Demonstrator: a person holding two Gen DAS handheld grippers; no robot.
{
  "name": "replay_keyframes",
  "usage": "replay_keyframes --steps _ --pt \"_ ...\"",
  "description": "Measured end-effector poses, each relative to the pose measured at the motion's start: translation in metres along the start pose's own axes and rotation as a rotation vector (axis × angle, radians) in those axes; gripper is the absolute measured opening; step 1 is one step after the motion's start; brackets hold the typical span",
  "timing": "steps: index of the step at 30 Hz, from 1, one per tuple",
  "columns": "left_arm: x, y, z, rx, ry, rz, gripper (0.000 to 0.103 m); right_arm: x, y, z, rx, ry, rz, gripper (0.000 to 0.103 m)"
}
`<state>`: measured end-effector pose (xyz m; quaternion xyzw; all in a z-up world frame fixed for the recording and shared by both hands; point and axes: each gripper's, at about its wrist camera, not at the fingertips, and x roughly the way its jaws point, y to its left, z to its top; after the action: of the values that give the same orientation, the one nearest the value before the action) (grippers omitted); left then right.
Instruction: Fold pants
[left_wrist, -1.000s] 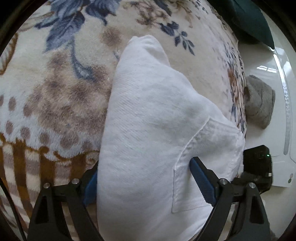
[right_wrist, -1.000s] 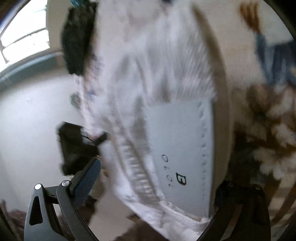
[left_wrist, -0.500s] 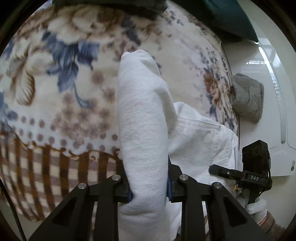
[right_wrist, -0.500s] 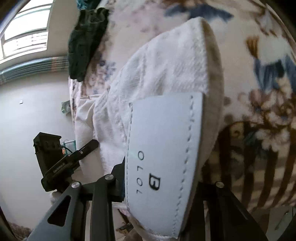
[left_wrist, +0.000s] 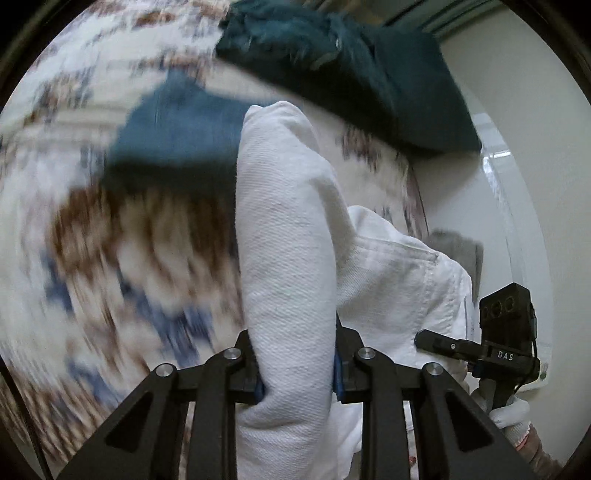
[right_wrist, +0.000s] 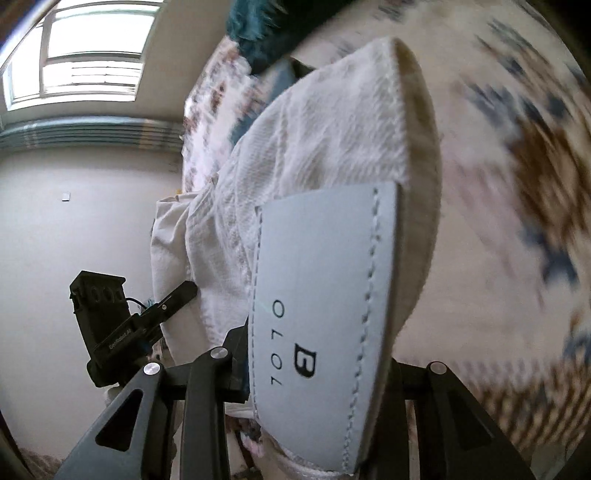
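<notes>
White pants (left_wrist: 288, 258) hang bunched between both grippers, lifted off a flowered blanket (left_wrist: 74, 240). My left gripper (left_wrist: 297, 373) is shut on a thick fold of the white cloth, which rises in a roll past its fingers. My right gripper (right_wrist: 325, 391) is shut on the waistband end of the pants (right_wrist: 332, 155), where a pale grey leather patch (right_wrist: 325, 302) with black lettering faces the camera. In the left wrist view the right gripper (left_wrist: 443, 345) shows at the lower right, held by a white-gloved hand (left_wrist: 511, 415). In the right wrist view the left gripper (right_wrist: 173, 299) pinches the far cloth edge.
A blue folded garment (left_wrist: 177, 125) and a dark teal fluffy garment (left_wrist: 351, 74) lie further along the blanket. A grey cloth (left_wrist: 461, 247) sits by the bed's edge on the white floor (left_wrist: 517, 221). A window (right_wrist: 85, 51) and white wall (right_wrist: 74, 221) are at the left.
Both grippers closed on the white pants and lifted them off the blanket. The far garments have come into view, and the background now blurs with motion.
</notes>
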<state>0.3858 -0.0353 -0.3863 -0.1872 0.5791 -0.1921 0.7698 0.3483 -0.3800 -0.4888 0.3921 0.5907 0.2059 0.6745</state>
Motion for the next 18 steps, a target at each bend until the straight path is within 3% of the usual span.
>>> replay_keyframes --steps 6,11,12,13,14,15,16,17,18 --pt "-0.005 0.055 0.139 0.022 -0.042 0.01 0.023 0.053 0.058 0.115 -0.051 -0.036 0.019 0.035" --pt "0.043 0.12 0.228 0.002 -0.029 0.035 0.024 0.127 0.063 0.195 -0.061 -0.002 0.017 0.035" --pt "0.056 0.133 0.236 -0.011 -0.011 0.039 0.029 0.142 0.055 0.211 -0.05 0.016 0.007 0.036" --pt "0.069 0.15 0.248 -0.033 0.011 0.06 0.038 0.157 0.045 0.226 -0.041 0.038 -0.028 0.045" --pt "0.086 0.166 0.256 -0.05 0.043 0.107 0.043 0.166 0.039 0.234 -0.033 0.051 -0.077 0.052" --pt "0.104 0.183 0.26 -0.066 0.084 0.179 0.044 0.177 0.025 0.243 -0.016 0.069 -0.168 0.065" --pt "0.115 0.196 0.26 -0.076 0.112 0.23 0.045 0.181 0.016 0.246 -0.006 0.073 -0.211 0.065" --pt "0.122 0.207 0.258 -0.089 0.124 0.231 0.049 0.181 0.011 0.245 -0.004 0.069 -0.216 0.065" --pt "0.12 0.214 0.253 -0.106 0.103 0.205 0.06 0.176 0.004 0.24 -0.002 0.055 -0.209 0.067"
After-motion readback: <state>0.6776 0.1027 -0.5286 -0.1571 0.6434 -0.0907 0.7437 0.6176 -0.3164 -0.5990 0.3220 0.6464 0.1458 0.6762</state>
